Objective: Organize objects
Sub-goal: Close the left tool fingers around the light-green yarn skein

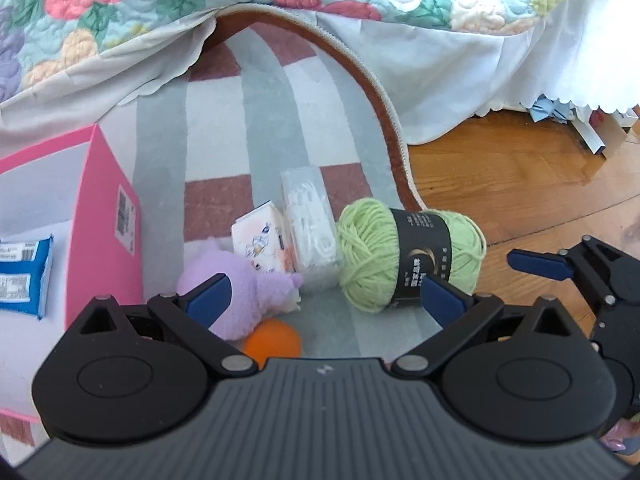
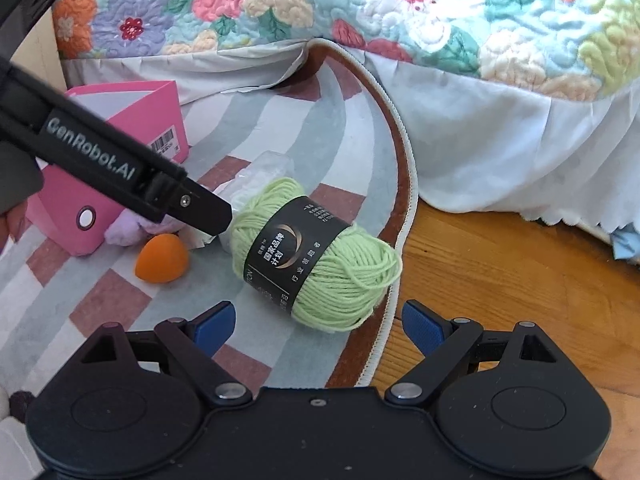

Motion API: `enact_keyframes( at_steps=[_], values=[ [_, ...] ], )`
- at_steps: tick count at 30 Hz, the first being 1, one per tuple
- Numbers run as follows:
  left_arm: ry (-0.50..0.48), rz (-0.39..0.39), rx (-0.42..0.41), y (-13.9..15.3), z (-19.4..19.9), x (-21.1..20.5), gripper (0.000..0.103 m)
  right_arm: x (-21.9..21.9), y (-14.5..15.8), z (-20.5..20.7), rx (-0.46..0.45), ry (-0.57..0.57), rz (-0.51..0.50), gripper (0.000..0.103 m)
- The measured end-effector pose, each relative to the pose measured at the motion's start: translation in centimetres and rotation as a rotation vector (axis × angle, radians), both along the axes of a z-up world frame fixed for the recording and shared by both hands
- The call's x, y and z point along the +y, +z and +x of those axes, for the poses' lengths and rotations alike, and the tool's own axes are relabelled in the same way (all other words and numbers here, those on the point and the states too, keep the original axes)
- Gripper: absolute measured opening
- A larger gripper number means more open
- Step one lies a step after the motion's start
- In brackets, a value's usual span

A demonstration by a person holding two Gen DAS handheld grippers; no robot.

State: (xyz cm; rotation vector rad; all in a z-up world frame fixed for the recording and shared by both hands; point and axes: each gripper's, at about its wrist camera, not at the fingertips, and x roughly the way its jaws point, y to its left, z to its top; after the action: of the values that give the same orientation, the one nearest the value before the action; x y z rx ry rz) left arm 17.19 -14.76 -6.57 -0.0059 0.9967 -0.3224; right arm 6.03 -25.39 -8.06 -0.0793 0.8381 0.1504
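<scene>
On a striped rug (image 1: 224, 128) beside a bed draped in a floral quilt (image 2: 400, 12), a small cluster of things lies loose. The left tool (image 1: 324, 294) hangs over them with its blue-padded fingers spread wide and nothing between them; in its own view one pad sits in front of a purple plush toy (image 1: 244, 292) and the other in front of a ball of green yarn (image 1: 372, 248) with a black paper band. Between the plush and the yarn lie a small tissue packet (image 1: 262, 244) and a clear plastic pack of white items (image 1: 310, 228), the two side by side and touching. An orange egg-shaped sponge (image 1: 274, 342) rests just below the plush, close to the tool's body. To the left stands an open pink box (image 1: 106, 220), with a blue packet (image 1: 24, 276) lying inside it. The right tool (image 2: 318, 322) is likewise spread wide and holds nothing, hovering just short of the yarn (image 2: 320, 256), which lies near the rug's brown curved edge, next to the wooden floor (image 2: 520, 280). In the right wrist view the left tool crosses in from the left above the sponge (image 2: 162, 260).
</scene>
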Motion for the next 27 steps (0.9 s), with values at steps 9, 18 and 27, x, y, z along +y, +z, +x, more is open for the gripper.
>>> enact_keyframes(
  at_steps=[9, 18, 27],
  values=[
    [-0.09, -0.126, -0.087, -0.2, 0.2, -0.8, 0.094, 0.1, -1.3, 1.5, -0.07, 0.008, 0.061, 0.093],
    [-0.119, -0.143, -0.05, -2.0, 0.7, -1.5, 0.06, -1.1, -2.8, 1.9, -0.061, -0.048, 0.091, 0.092],
    [-0.111, -0.254, -0.012, -3.5, 0.7, -0.9, 0.046, -0.8, -3.1, 2.1, -0.054, -0.04, 0.219, 0.08]
  ],
)
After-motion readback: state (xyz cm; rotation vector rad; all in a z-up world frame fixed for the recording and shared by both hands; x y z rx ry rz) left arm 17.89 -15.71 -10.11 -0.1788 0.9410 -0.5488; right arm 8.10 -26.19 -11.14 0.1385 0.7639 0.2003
